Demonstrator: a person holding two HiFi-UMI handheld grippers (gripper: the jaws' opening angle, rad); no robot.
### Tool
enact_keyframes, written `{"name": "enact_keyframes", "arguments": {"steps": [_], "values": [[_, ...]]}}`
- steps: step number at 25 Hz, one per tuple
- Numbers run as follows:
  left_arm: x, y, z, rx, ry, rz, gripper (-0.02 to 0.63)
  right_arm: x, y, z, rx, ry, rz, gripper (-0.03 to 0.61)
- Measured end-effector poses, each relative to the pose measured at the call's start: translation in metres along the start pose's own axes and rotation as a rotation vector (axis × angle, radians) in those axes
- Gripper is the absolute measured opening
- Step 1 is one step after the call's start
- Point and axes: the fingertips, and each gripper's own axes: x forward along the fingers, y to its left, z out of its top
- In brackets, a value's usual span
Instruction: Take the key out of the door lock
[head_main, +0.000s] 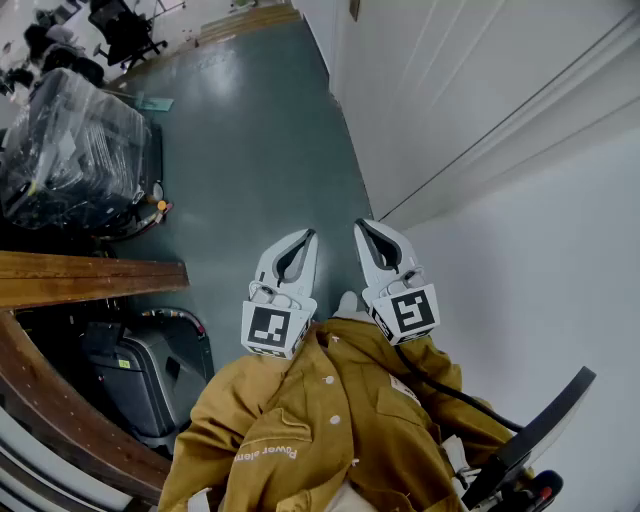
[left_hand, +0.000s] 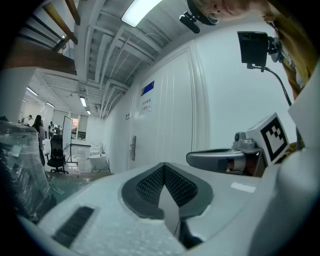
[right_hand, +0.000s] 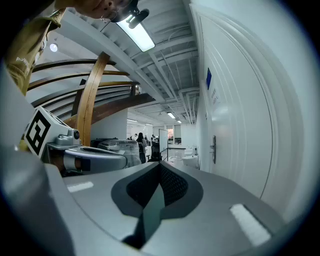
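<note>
The left gripper (head_main: 309, 236) and the right gripper (head_main: 360, 227) are side by side near the person's chest, just above the brown jacket (head_main: 330, 420) and over the gray floor (head_main: 250, 150). Both have their jaws fully closed, with nothing between them. The white door (right_hand: 240, 125) is on the right, farther along the wall. Its handle and lock (right_hand: 213, 149) are well apart from both grippers. The key is too small to make out.

Door hardware: detail unresolved
Left gripper view, far ahead and left of the jaws: door handle (left_hand: 133, 148) too small to resolve any lock detail; people (left_hand: 37, 124) further left equally indistinct.
</note>
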Motion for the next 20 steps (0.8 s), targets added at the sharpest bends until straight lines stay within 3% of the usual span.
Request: {"name": "enact_keyframes", "arguments": {"steps": [3, 9, 13, 17, 20], "values": [[-0.007, 0.001, -0.004, 0.019, 0.029, -0.005, -0.002, 0.000, 0.007, -0.002, 0.011, 0.007, 0.004, 0.002], [-0.007, 0.008, 0.007, -0.004, -0.021, -0.003, -0.002, 0.005, 0.012, -0.003, 0.008, 0.018, 0.006, 0.002], [-0.010, 0.015, 0.012, -0.007, -0.052, -0.011, -0.002, 0.013, 0.028, -0.002, 0.036, 0.009, 0.060, 0.000], [-0.016, 0.038, 0.008, -0.006, -0.019, -0.004, -0.002, 0.031, 0.032, -0.002, 0.066, 0.003, 0.068, 0.025], [-0.017, 0.069, 0.001, -0.027, -0.018, 0.004, -0.002, 0.054, 0.031, -0.006, 0.074, 0.008, 0.038, 0.103]]}}
